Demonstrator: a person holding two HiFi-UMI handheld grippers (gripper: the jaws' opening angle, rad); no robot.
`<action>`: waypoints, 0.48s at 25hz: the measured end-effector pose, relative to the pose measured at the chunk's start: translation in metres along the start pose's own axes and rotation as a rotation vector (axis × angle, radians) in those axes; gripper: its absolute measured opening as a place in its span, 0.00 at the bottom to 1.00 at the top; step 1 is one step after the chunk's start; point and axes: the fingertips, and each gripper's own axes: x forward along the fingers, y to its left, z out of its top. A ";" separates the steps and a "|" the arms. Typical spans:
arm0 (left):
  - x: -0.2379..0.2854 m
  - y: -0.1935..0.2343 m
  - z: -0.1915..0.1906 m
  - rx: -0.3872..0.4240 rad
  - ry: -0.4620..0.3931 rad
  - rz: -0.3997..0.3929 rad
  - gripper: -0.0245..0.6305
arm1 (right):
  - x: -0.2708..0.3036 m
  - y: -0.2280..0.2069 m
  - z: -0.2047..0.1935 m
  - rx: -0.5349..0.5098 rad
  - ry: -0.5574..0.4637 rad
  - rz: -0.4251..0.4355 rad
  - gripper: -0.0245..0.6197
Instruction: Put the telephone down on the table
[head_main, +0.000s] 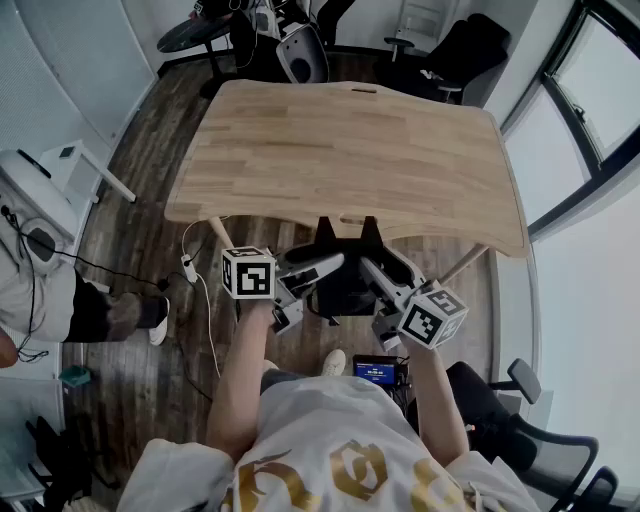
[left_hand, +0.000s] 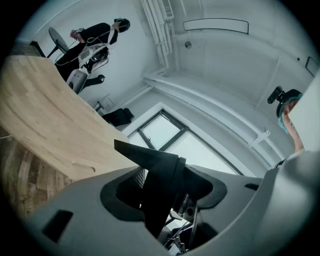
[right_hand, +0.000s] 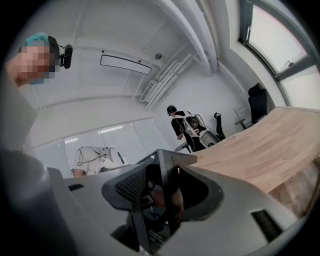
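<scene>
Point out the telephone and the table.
telephone (head_main: 342, 288), head view, middle of its black body.
table (head_main: 350, 150), head view, bare middle of its wooden top.

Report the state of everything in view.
phone: held in the air short of the table, not yet down.
left hand-held gripper: shut on the phone.
right hand-held gripper: shut on the phone.
table: phone not on it.

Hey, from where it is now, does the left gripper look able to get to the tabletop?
Probably yes. The left gripper and right gripper both clamp the telephone just short of the table, at its near edge. The wooden top ahead is bare, so nothing seems to block the way.
</scene>
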 end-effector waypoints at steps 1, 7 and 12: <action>0.000 -0.001 0.000 0.004 -0.001 0.003 0.38 | 0.000 0.000 0.000 -0.001 0.001 0.003 0.35; 0.001 -0.002 -0.001 0.016 -0.001 0.010 0.38 | -0.003 0.000 -0.001 -0.002 0.003 0.010 0.35; 0.004 -0.003 0.001 0.021 0.004 0.011 0.38 | -0.003 -0.003 0.002 -0.001 0.004 0.011 0.35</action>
